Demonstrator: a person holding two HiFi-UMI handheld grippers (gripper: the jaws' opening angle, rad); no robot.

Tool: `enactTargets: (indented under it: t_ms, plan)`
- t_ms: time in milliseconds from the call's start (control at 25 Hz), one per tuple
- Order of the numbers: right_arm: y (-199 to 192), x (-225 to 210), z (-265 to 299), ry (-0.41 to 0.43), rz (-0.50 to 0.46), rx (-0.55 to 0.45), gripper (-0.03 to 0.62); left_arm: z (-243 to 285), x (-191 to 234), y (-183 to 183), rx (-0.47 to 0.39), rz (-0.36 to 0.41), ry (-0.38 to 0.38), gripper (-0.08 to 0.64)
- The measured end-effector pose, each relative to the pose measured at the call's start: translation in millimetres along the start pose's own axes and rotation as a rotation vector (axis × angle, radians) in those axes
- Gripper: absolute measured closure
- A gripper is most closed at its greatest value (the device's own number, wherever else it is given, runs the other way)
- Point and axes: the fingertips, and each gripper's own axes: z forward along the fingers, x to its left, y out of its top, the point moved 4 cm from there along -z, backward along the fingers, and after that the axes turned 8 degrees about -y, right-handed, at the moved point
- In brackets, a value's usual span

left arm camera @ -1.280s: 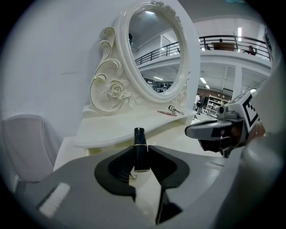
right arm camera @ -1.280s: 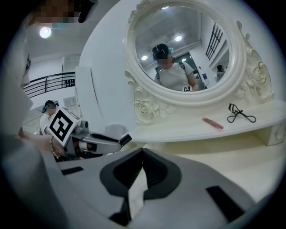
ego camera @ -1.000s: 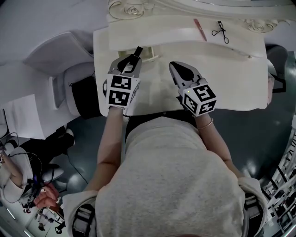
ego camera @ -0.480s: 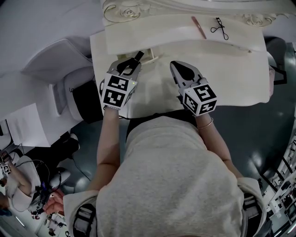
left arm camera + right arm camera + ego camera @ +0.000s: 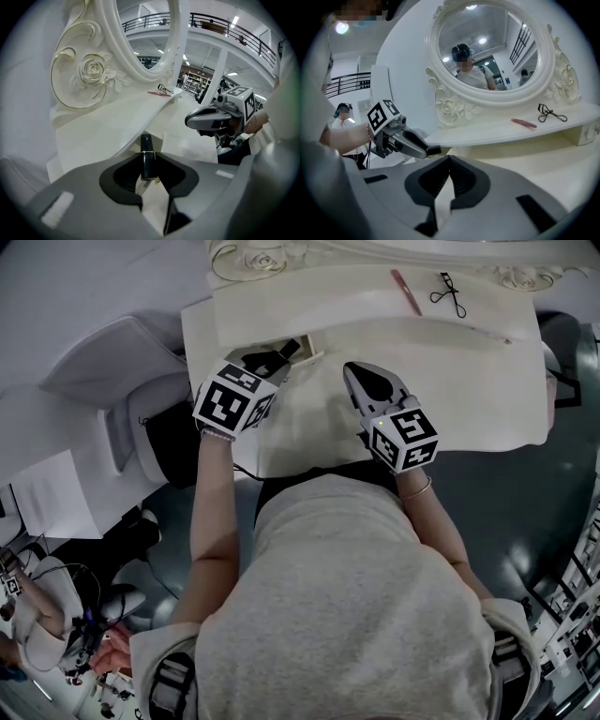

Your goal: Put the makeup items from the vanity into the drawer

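My left gripper [image 5: 275, 361] is shut on a black lipstick tube [image 5: 147, 157] with a gold band, gripped near its base and standing up between the jaws. In the head view the tube [image 5: 291, 349] points toward a small pulled-out drawer [image 5: 313, 352] under the vanity's raised shelf. My right gripper [image 5: 362, 373] hovers over the tabletop to the right, its jaws shut with nothing between them [image 5: 449, 158]. A pink stick [image 5: 405, 292] and a black eyelash curler [image 5: 448, 292] lie on the shelf.
The white vanity top [image 5: 469, 381] stretches to the right of both grippers. The round mirror [image 5: 487, 47], in its carved rose frame, rises behind the shelf. A white chair [image 5: 112, 362] stands left of the vanity. My own body fills the lower head view.
My left gripper has tipped over and turned right, so the lipstick now leans toward the drawer instead of pointing straight away. The right gripper has stayed put.
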Motion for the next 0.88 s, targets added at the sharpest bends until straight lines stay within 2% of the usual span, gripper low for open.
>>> enactTargets:
  t_ms: [120, 280, 480, 760, 880]
  plan:
    - [-0.3, -0.7, -0.5, -0.005, 0.002, 0.0, 0.584, -0.4, 3.6, 1.2, 0.039, -0.006, -0.037, 0.453]
    - [-1.3, -1.5, -0.2, -0.009, 0.004, 0.004, 0.584, -1.8, 8.0, 1.7, 0.074, -0.003, -0.03, 0.453]
    - [0.2, 0.1, 0.6, -0.004, 0.004, 0.004, 0.584, -2.2, 14.3, -0.3, 0.069, -0.04, 0.07, 0.453]
    - [0.6, 0.2, 2.5, 0.005, 0.007, 0.008, 0.584, 1.8, 10.1, -0.5, -0.026, -0.041, 0.16, 0.453]
    - [1.2, 2.0, 3.6, 0.013, 0.005, 0.006, 0.584, 3.8, 10.1, -0.2, -0.104, -0.085, 0.185, 0.453]
